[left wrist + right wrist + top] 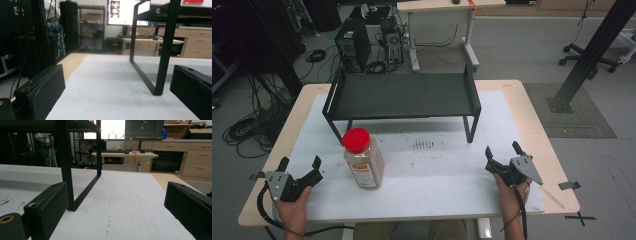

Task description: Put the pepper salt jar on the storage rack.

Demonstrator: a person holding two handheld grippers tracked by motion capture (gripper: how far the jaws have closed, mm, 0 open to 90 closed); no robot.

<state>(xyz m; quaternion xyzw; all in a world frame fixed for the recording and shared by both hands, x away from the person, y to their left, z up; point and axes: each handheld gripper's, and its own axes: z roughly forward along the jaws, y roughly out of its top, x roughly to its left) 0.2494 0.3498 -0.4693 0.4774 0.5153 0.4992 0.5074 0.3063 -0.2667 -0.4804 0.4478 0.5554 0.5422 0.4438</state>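
Both pairs of jaws stood spread and empty: our left gripper [301, 172] at seven o'clock, our right gripper [504, 159] at four. The red-capped spice jar [363, 159] stood upright near the left gripper, apart from it. We judged the reach not begun; next, close on the jar. Behind it stood a black shelf rack [402, 95] on the white mat [452, 175]; beyond, computer towers [354, 47].

From my remote station I see a black metal shelf rack [402, 95] along the table's [512, 95] far edge, computer towers [354, 47] and cables [247, 127] on the floor beyond.
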